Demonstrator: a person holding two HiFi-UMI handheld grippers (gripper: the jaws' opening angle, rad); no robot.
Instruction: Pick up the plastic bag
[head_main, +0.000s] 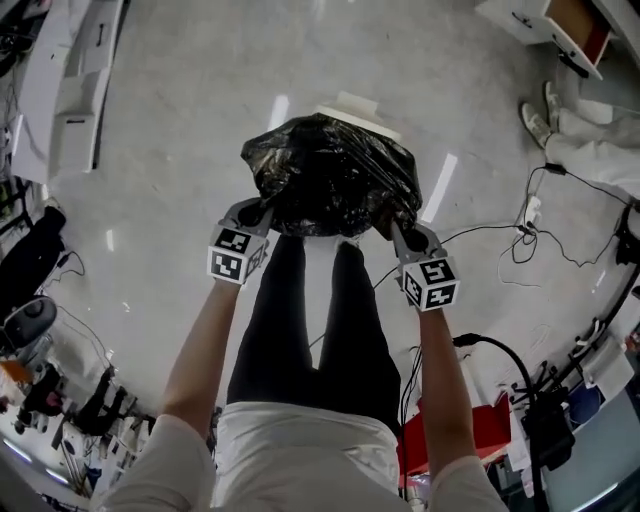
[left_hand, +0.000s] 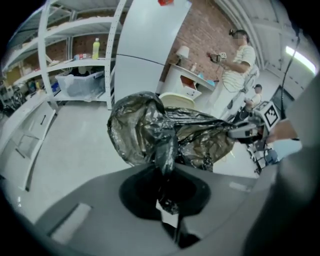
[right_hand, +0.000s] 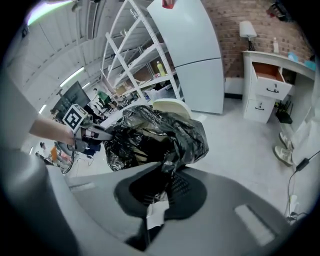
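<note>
Head view: left gripper, right gripper clamped on opposite edges of crumpled black plastic bag, pale floor open around.

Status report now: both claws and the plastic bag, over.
Left claw shut on plastic bag, right claw shut on its other edge. Bag hangs between them, white bin behind it. Nothing in the way.

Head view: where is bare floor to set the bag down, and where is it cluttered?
Bare floor lies between the white bin beyond the bag and the white shelving at left; also between the bin and the cabinet at top right. Crowded: cables at right, gear at lower left.
</note>
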